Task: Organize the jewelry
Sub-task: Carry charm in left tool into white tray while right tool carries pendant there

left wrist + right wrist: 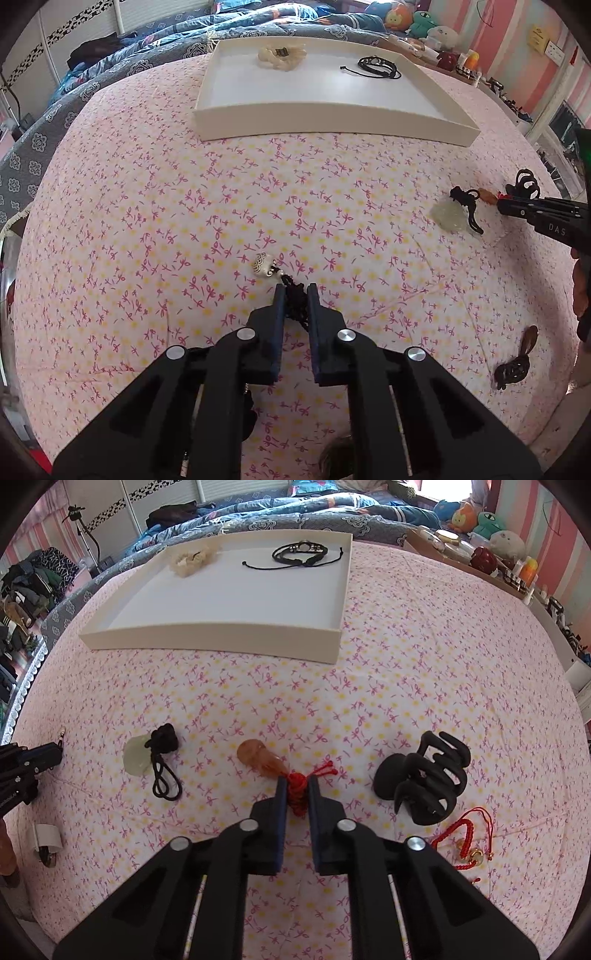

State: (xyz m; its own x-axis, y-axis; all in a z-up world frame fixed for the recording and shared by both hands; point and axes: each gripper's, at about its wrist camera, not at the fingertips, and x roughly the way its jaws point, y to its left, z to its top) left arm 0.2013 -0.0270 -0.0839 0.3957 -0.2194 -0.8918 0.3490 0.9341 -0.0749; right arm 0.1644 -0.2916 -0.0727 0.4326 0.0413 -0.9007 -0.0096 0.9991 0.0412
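On the pink floral bedsheet [184, 221], the left gripper [295, 291] has its fingers pinched on the black cord [295, 306] of a white carved pendant [264, 265], which points toward 11 o'clock. The right gripper [296, 784] clamps the red knotted cord [297, 788] of an amber pendant [260, 758], its long axis also running toward 11 o'clock. At 12 o'clock lies the white tray [221, 635], holding a black bracelet [303, 554].

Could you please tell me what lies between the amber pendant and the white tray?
Nothing: in the right wrist view, only bare pink floral bedsheet separates the amber teardrop pendant from the shallow white tray.
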